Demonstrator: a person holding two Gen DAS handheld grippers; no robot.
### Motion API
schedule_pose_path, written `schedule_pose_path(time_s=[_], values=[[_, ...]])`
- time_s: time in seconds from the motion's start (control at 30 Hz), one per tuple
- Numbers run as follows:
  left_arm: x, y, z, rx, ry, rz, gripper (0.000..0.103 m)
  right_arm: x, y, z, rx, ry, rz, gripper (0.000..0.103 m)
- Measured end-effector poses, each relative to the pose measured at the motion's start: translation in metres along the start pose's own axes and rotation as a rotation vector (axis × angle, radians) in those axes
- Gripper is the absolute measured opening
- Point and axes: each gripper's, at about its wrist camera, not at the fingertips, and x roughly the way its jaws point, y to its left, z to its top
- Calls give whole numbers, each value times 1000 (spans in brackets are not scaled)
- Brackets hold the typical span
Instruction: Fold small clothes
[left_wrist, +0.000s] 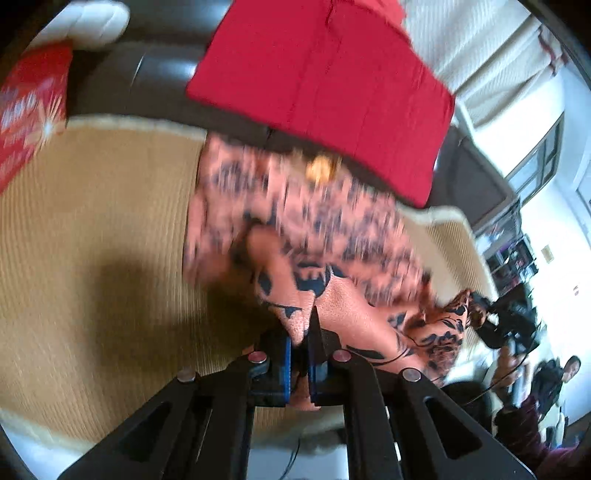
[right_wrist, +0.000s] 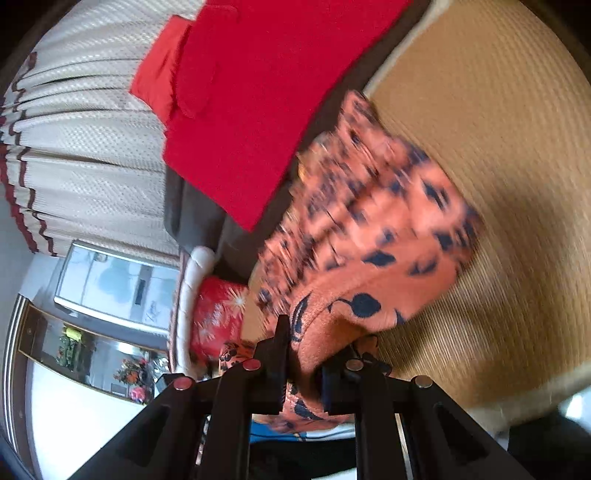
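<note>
An orange garment with a dark leaf print (left_wrist: 295, 221) hangs lifted above a tan woven mat (left_wrist: 92, 221). My left gripper (left_wrist: 303, 332) is shut on one edge of the orange garment, the cloth pinched between its blue-padded jaws. In the right wrist view the same garment (right_wrist: 369, 221) drapes away from my right gripper (right_wrist: 306, 354), which is shut on a thicker bunch of its hem. From the left wrist view the garment stretches right to the other gripper (left_wrist: 506, 325), small and blurred. Both views are smeared by motion.
A folded red cloth (left_wrist: 321, 85) lies on a dark surface beyond the tan mat (right_wrist: 498, 147). A red patterned cushion (left_wrist: 29, 110) sits at the mat's far left. Pleated curtains (right_wrist: 85, 147) and a window (right_wrist: 114, 284) stand behind. A person (left_wrist: 546, 406) sits at the lower right.
</note>
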Motion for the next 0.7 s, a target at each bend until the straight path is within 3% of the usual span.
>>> schedule_pose_path(time_s=[0.17,0.23,0.27,0.33,0.43,0.5,0.53,0.57,0.63,0.7], values=[[17,17,95,-30,-104,50,7,24,18,77,8,-111,29,15],[39,34,124,-89,-103,66,11,45,15,112,46,-162,38,15],[61,47,141,-137,-94,122,13,59,10,127,74,-178,42,18],[88,59,154,-183,-106,207,23,87,-6,154,133,-190,-11,20],[101,79,153,-252,-185,245,28,113,-44,173,249,-225,-7,25],[102,79,143,-255,-224,268,28,113,-50,180,234,-256,-45,32],[101,73,133,-252,-245,277,30,112,-48,184,213,-261,-44,42],[101,68,128,-250,-246,285,32,108,-45,186,185,-270,-40,66],[108,52,123,-224,-189,316,35,90,-32,183,125,-358,-17,88],[104,28,117,-158,-177,312,35,74,-18,177,55,-407,6,89]])
